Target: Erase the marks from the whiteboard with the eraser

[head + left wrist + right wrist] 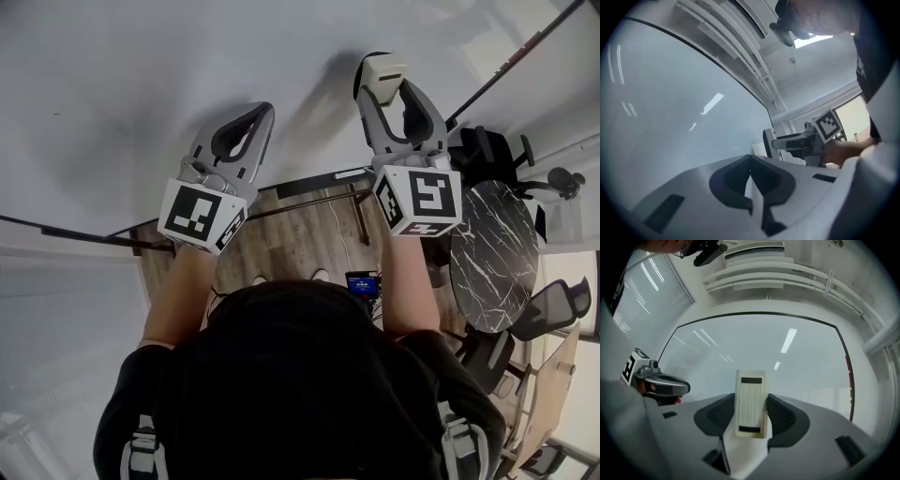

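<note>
The whiteboard (141,75) fills the wall in front of me, and its surface (754,348) looks clean apart from reflections. My right gripper (384,73) is shut on a cream ribbed eraser (750,403), held up close to the board; I cannot tell whether they touch. The left gripper view shows that eraser (767,143) from the side. My left gripper (264,112) is raised beside it to the left, shut with nothing between its jaws (750,161). It shows at the left edge of the right gripper view as the left gripper (665,386).
A round black marble table (494,253) stands at my right, with black office chairs (487,150) around it. A short red strip (847,366) sits on the board's right frame. Window blinds (651,296) lie to the left, and wooden floor (300,234) is below.
</note>
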